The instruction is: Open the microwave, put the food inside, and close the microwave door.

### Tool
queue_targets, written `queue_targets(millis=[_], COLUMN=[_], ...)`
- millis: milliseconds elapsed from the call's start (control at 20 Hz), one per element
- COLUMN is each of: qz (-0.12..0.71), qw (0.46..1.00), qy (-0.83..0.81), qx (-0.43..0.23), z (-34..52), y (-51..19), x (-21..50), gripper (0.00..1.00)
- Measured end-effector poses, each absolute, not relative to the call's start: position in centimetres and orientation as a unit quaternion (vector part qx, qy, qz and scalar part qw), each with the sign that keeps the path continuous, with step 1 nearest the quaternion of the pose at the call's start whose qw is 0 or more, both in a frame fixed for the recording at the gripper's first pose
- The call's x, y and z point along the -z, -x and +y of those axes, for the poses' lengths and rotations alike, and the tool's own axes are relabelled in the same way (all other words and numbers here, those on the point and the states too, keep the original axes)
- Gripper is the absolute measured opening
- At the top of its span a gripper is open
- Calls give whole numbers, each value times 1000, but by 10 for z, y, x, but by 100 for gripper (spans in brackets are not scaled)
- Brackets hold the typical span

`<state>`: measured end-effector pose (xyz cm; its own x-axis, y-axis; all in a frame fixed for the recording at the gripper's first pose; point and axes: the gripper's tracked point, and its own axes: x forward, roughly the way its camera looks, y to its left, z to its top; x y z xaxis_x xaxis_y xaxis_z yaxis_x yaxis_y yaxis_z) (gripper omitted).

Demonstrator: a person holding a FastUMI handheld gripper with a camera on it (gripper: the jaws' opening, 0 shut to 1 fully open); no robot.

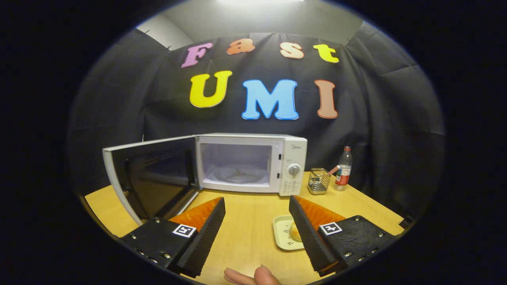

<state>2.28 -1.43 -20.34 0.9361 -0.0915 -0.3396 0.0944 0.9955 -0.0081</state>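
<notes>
Hand [253, 276]: fingertips showed at the nearest edge, below and between the claw's fingers, likely steadying the rig.
Claw [257, 209]: its two fingers stood wide apart and gripped nothing, hovering above the table, probably readied for a pickup.
Food [296, 232]: a pale yellowish piece sat on a small square plate [282, 233] on the table [245, 221], just inside the right finger and partly hidden by it; not yet moved.
Microwave [291, 158]: a white oven stood beyond the fingers at the table's back, its cavity and glass turntable exposed and bare.
Microwave door [150, 178]: swung fully out to the left, so the opening step looked done and the way in was free.
Wire holder [318, 181]: a mesh cup stood right of the oven.
Bottle [344, 171]: a red-capped plastic bottle stood just beside the holder, near the wall.
</notes>
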Motion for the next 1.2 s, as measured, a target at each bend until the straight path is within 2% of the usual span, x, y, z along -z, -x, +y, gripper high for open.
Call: queue_targets(millis=[150,300,800,900,1050,1100,1150,1200], qz=[238,294,395,388,370,361,349,338], qw=[967,950,911,914,920,923,928,932], qy=[2,-22,-66,-53,-60,-74,-88,-96], qx=[88,100,102,109,113,111,100,89], z=[-68,-90,-99,-106,-105,-104,-98,-93], y=[-32,-39,-46,-48,-47,-48,-49,-50], x=[247,281,349,349,352,349,348,344], gripper=[98,98,98,99,79,79,72,72])
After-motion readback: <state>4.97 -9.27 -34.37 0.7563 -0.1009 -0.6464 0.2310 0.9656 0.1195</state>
